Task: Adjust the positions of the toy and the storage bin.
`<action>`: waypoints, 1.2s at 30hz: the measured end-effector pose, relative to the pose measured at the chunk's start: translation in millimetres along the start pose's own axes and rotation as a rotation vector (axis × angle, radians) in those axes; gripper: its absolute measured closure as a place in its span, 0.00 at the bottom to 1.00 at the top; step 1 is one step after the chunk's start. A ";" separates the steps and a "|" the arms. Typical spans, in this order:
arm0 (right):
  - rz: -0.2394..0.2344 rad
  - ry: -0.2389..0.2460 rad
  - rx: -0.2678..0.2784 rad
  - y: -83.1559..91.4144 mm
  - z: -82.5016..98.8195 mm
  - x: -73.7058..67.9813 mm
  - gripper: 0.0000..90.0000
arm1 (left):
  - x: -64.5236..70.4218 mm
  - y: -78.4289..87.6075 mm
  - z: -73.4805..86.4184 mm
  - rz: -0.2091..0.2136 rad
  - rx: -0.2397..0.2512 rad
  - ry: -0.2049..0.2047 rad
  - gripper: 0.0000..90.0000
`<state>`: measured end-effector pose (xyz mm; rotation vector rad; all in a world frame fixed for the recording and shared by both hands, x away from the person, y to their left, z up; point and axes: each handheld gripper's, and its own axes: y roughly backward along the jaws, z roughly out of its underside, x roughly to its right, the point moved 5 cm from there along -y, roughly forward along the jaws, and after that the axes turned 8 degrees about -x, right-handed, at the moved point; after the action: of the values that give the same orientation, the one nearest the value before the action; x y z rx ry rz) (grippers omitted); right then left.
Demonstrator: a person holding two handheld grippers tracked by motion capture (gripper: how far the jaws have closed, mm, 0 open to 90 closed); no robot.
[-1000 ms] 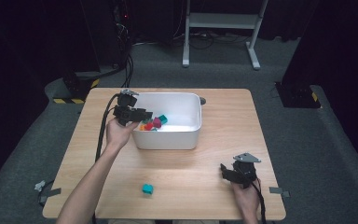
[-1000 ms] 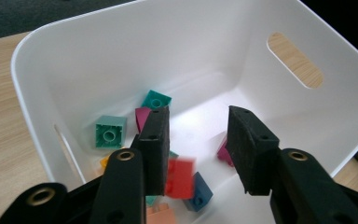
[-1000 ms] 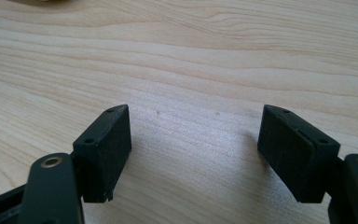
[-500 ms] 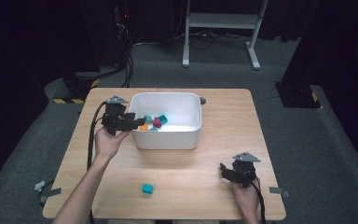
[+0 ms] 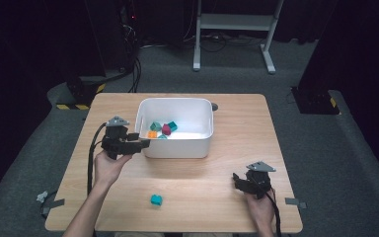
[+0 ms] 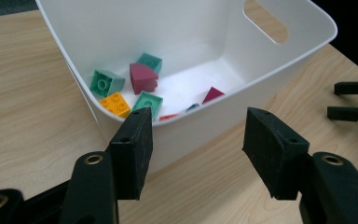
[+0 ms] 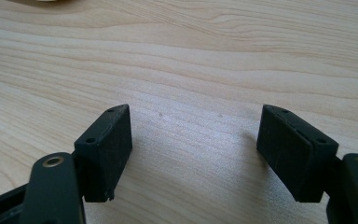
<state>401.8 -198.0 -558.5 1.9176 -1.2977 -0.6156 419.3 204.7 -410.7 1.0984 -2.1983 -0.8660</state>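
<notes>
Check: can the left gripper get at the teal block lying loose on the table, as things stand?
Probably yes. The left gripper is open and empty beside the bin, and bare table lies between it and the teal block.

Both grippers' fingers wide apart

One white bin stands on one table. Inside the bin, the left gripper view shows three green bricks, one orange brick and one dark red brick; three smaller pieces, two red and one blue, lie partly hidden behind the near wall, so the bin count is probably eight. One teal brick lies loose on the table. Two hand-held grippers are present: left hand-held gripper, right hand-held gripper.
</notes>
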 end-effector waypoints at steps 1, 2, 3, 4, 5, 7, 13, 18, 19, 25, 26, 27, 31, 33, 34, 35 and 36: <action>0.000 0.000 0.000 0.0 0.0 0.0 0.29 | 1.6 0.6 3.7 0.006 0.001 0.000 0.47; 0.000 0.000 0.000 0.0 0.0 0.0 0.29 | 3.1 1.0 7.5 0.014 0.004 0.002 0.47; -0.001 0.000 0.000 0.0 0.0 0.0 0.29 | 4.7 1.3 11.3 0.020 0.005 0.002 0.46; -0.001 0.000 0.000 0.0 0.0 0.0 0.29 | 5.9 1.3 14.1 0.023 0.005 0.002 0.46; -0.001 0.001 0.000 0.1 0.0 -0.1 0.29 | 7.9 1.1 18.5 0.028 0.007 0.001 0.46; -0.001 0.001 0.000 0.1 0.1 -0.1 0.29 | 9.8 0.2 23.9 0.024 0.003 -0.002 0.45; -0.001 0.000 0.000 0.1 0.0 -0.1 0.29 | 11.4 -7.5 39.4 0.023 -0.014 0.004 0.44; -0.001 0.001 0.000 0.1 0.1 0.0 0.29 | 19.3 -11.9 53.4 0.034 -0.033 -0.009 0.43; -0.001 0.000 0.000 0.1 0.0 -0.1 0.29 | 22.0 -13.5 57.6 0.042 -0.038 -0.012 0.43; -0.001 0.000 0.000 0.1 0.1 0.0 0.29 | 32.9 -21.6 80.0 0.048 -0.070 -0.024 0.42; -0.001 0.001 0.000 0.1 0.0 0.0 0.29 | 34.1 -22.7 82.6 0.051 -0.072 -0.022 0.42; -0.001 0.001 0.000 0.1 0.1 0.0 0.29 | 35.6 -24.1 86.3 0.053 -0.077 -0.021 0.42; -0.001 0.001 0.000 0.1 0.1 0.0 0.29 | 40.9 -27.8 99.9 0.053 -0.080 -0.029 0.42; -0.001 0.001 0.000 0.1 0.1 0.0 0.29 | 44.4 -30.4 106.9 0.062 -0.080 -0.027 0.42; -0.001 0.001 0.000 0.1 0.1 0.0 0.29 | 45.1 -31.1 109.0 0.059 -0.077 -0.030 0.42; -0.001 0.001 0.000 0.1 0.1 0.0 0.29 | 46.3 -32.3 112.4 0.055 -0.071 -0.032 0.42; -0.001 0.000 0.000 0.0 0.0 0.0 0.29 | 47.2 -33.2 114.4 0.058 -0.071 -0.029 0.42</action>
<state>401.7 -198.1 -558.5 1.9186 -1.2961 -0.6159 331.6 185.0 -502.0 0.9888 -2.1944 -0.9331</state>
